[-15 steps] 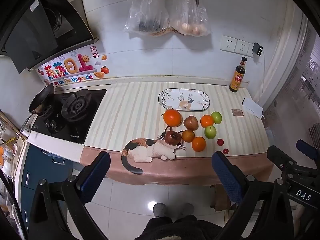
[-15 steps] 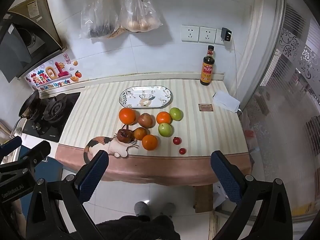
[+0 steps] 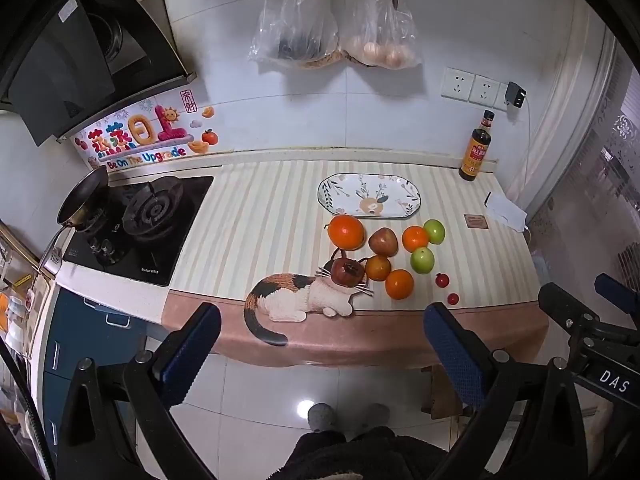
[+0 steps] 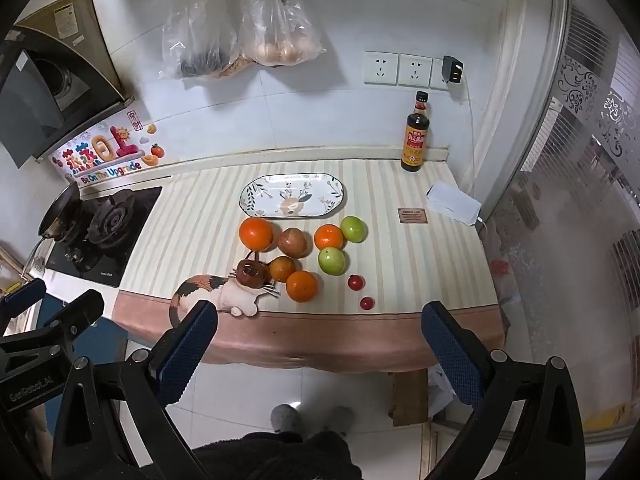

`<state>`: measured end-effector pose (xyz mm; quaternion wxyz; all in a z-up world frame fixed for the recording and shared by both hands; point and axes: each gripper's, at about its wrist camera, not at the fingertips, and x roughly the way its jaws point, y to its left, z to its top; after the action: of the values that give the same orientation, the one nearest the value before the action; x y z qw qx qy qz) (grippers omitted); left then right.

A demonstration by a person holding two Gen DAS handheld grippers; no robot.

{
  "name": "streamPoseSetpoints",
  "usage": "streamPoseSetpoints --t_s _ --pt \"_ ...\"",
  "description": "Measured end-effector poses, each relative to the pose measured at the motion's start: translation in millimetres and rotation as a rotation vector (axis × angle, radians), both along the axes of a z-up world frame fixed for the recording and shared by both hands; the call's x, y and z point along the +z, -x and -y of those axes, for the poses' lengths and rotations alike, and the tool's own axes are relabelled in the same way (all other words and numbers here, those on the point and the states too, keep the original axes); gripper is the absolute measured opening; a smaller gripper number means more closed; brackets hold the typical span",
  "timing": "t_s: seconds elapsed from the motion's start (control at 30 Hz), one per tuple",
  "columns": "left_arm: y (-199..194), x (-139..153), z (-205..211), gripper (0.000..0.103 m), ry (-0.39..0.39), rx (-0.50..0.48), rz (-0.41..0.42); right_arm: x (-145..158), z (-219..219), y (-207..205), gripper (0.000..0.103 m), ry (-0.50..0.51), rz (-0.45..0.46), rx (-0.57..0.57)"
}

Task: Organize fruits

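Note:
Several fruits lie grouped on the striped counter: a large orange [image 3: 346,231] [image 4: 256,233], a brownish apple [image 3: 383,241], smaller oranges [image 3: 399,283], two green apples [image 3: 422,260] [image 4: 331,260], a dark red fruit [image 3: 347,272] and two small red fruits [image 3: 441,279]. An empty oval patterned plate [image 3: 332,196] [image 4: 256,200] lies just behind them. My left gripper [image 3: 320,344] is open and empty, held above the floor in front of the counter. My right gripper [image 4: 320,344] is also open and empty, at a similar distance.
A gas stove [image 3: 136,220] with a pan [image 3: 82,196] is at the left. A sauce bottle [image 3: 475,148] stands at the back right by the wall, with a white paper [image 3: 505,212] near it. Plastic bags [image 3: 332,24] hang on the wall.

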<state>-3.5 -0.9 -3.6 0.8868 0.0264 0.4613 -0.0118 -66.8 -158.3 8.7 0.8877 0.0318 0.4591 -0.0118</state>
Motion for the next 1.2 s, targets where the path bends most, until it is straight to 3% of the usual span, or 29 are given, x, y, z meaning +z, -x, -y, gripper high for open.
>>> streamPoseSetpoints --t_s 1.2 --pt "-4 9 -7 0.103 -0.001 -0.005 0.011 8 2 5 0.103 0.0 0.016 0.004"
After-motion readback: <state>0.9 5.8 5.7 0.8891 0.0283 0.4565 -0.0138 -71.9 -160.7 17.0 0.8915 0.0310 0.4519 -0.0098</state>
